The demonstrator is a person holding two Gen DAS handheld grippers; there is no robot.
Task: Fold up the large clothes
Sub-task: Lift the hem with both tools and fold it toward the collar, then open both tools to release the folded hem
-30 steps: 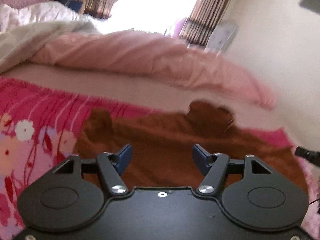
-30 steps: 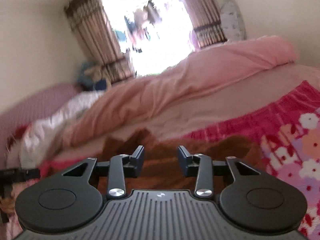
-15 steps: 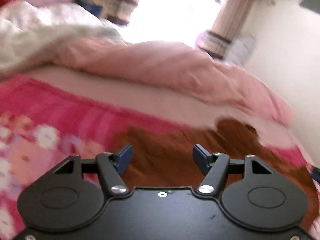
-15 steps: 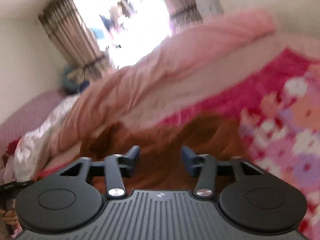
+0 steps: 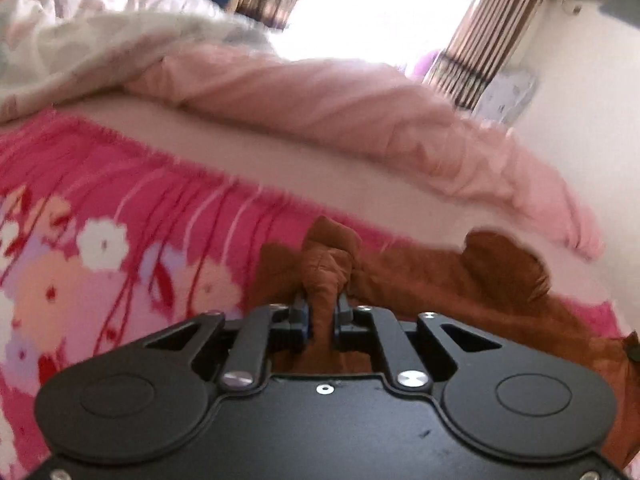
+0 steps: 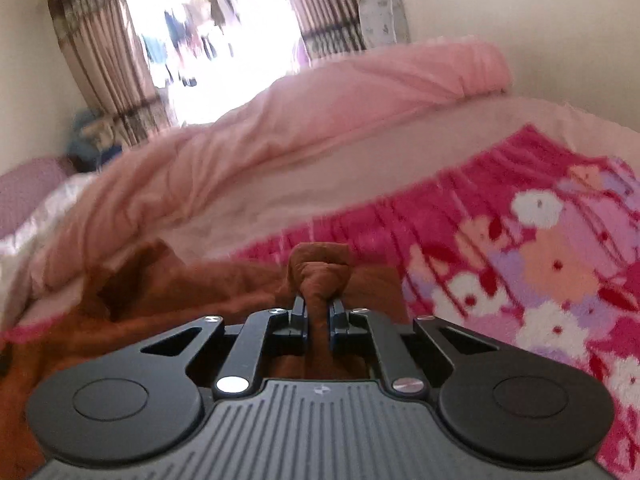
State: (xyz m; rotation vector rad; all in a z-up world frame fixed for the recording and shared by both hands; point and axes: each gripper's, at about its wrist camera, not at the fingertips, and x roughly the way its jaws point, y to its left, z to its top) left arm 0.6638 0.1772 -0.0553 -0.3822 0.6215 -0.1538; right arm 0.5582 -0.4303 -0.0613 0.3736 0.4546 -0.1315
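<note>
A large brown garment [image 5: 472,276] lies spread on a pink flowered blanket [image 5: 100,248] on the bed. My left gripper [image 5: 320,306] is shut on a bunched fold at the garment's left edge, and the cloth bulges up between the fingers. In the right wrist view the same brown garment [image 6: 192,288] runs off to the left. My right gripper [image 6: 318,306] is shut on a pinched knot of its cloth near the right edge, beside the flowered blanket [image 6: 540,248].
A rolled pink quilt [image 5: 328,108] lies across the bed behind the garment, with a white quilt [image 5: 72,40] at the far left. A bright window with striped curtains [image 6: 120,60] and pale walls stand beyond. The blanket's flowered part stretches to either side.
Both grippers went from open above the brown garment to shut on pinches of its cloth. Both moved lower and closer to the garment's edges.
</note>
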